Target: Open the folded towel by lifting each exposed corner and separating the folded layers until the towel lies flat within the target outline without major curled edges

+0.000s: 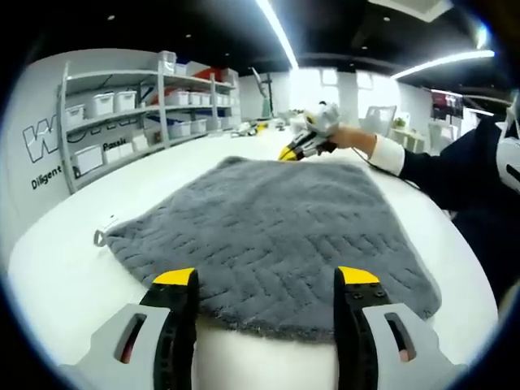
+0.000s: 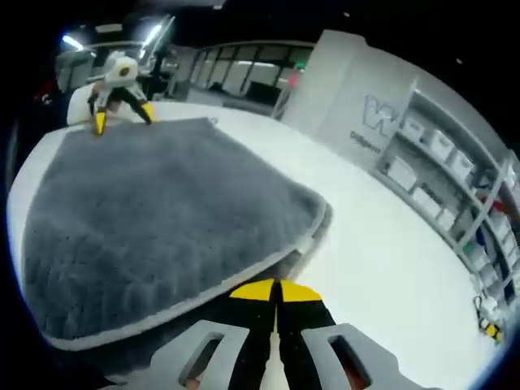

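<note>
Two grippers: at opposite towel (image 1: 268, 236) edges on the tabletop (image 2: 382, 252).
Your right gripper (image 2: 276, 294): jaws together, apparently pinching the folded edge.
Your left gripper (image 1: 266, 286): jaws apart, over the near edge.

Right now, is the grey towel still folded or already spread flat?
Still folded, at least partly. In the right gripper view the towel shows an upper layer with a lifted edge over another layer near the right gripper.

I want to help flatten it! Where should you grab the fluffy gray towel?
Probably the gray towel at its near corner, where the right gripper sits shut at the edge. The top layer's pale hem lifts off the layer beneath there, leaving a gap. Come in low from the white table side, pinching only the top layer.
</note>
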Demonstrator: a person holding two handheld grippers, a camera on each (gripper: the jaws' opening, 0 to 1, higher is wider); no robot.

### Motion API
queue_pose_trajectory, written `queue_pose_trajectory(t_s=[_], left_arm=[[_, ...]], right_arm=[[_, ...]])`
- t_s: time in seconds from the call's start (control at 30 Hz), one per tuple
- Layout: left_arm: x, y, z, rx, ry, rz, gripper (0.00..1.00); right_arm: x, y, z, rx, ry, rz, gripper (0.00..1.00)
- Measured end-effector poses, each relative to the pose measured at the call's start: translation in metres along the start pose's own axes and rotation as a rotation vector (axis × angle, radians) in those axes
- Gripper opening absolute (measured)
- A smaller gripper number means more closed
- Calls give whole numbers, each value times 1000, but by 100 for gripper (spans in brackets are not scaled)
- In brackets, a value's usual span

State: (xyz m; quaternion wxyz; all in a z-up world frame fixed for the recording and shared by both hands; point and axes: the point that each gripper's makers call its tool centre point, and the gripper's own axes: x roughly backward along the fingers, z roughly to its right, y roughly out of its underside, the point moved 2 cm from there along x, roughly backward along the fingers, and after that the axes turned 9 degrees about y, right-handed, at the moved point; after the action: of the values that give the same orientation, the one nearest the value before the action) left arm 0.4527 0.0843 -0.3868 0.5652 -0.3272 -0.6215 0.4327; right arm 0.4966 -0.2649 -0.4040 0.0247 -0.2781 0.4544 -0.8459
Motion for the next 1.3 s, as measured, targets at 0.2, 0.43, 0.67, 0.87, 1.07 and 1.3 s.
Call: queue_pose_trajectory(t_s=[0.2, 0.43, 0.67, 0.87, 1.07, 1.3], left_arm=[[2, -5, 0, 20, 11, 29, 63], [0, -7, 5, 46, 48, 50, 57], [-12, 2, 15, 11, 70, -2, 53], [-17, 1, 16, 4, 54, -3, 53], [-24, 0, 18, 8, 44, 3, 53], [-37, -6, 23, -10, 20, 3, 54]], right_arm=[[1, 6, 10, -9, 19, -13, 0], [1, 12, 22, -7, 43, -22, 0], [1, 17, 33, -18, 62, -30, 0], [0, 19, 39, -15, 78, -37, 0], [1, 23, 45, -4, 107, -50, 0], [4, 27, 51, 0, 153, -75, 0]])
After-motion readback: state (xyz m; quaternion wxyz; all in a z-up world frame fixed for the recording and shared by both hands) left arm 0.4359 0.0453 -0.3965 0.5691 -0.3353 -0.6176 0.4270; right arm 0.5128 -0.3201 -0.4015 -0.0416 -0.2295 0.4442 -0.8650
